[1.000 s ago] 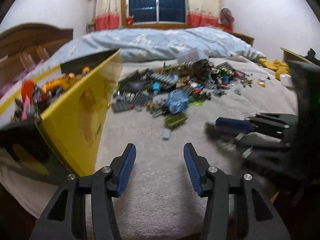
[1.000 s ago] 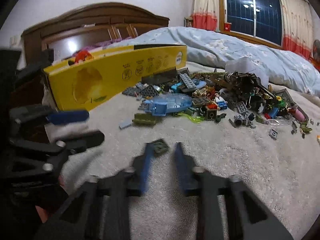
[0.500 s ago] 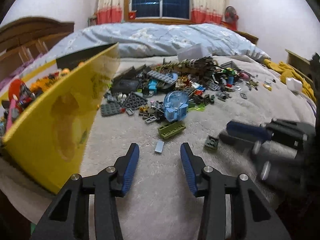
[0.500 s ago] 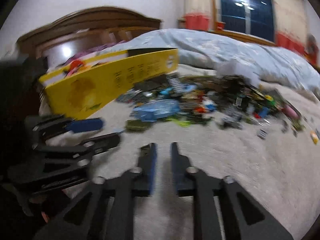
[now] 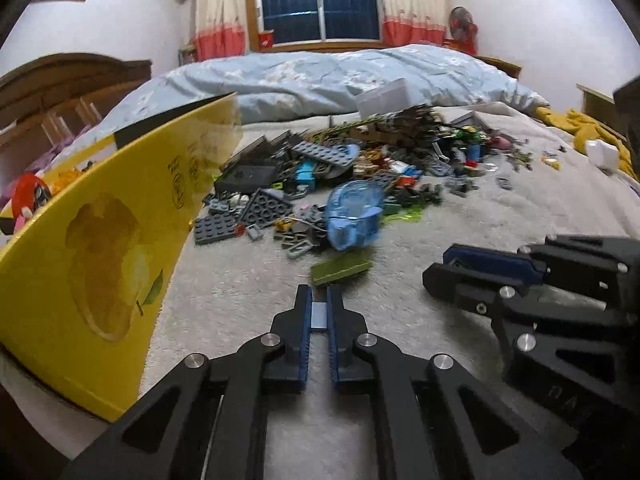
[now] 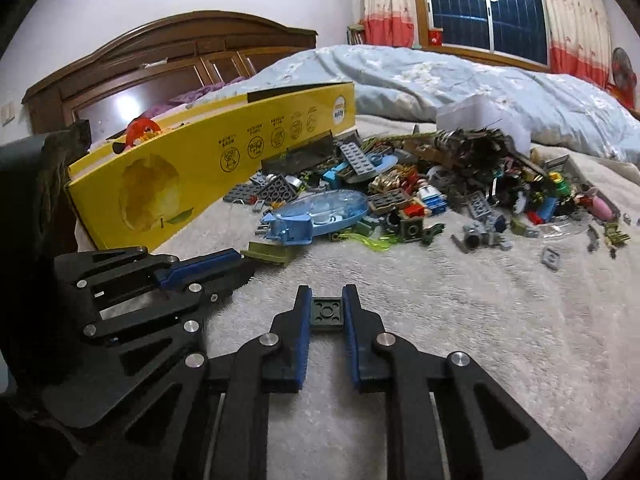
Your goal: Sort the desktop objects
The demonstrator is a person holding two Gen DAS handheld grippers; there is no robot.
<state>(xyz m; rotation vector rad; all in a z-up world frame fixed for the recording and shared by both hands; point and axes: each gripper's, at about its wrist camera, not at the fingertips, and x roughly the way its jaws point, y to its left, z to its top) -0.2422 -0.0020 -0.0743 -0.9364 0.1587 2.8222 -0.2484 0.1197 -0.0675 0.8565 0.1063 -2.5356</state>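
Pale fleece blanket [image 5: 248,304] covers the bed you are working on, with a blue quilt [image 5: 320,76] bunched behind it under a dark window [image 5: 318,0].

From your left wrist, your left gripper [image 5: 319,304] is closing on a small light grey tile [image 5: 319,315], which sits between the blue pads and looks pinched. Just ahead lies an olive green brick [image 5: 340,268], and beyond that a translucent blue dome piece [image 5: 354,216] at the front of the brick pile [image 5: 360,164]. A yellow box [image 5: 112,240] stands tilted close on the left, toys showing inside it. Your other gripper reaches in from the right, near yours.

From your right wrist, your right gripper [image 6: 327,304] is closing on a dark green square plate [image 6: 327,314], studs up, with both pads against its sides. The left gripper [image 6: 224,268] lies low on the left, its tips just beside the olive green brick [image 6: 266,254]. Behind it the yellow box [image 6: 208,168] stretches toward a wooden headboard [image 6: 160,60]. The brick pile [image 6: 440,184] spreads to the right, and one loose grey piece [image 6: 551,258] sits apart from it.
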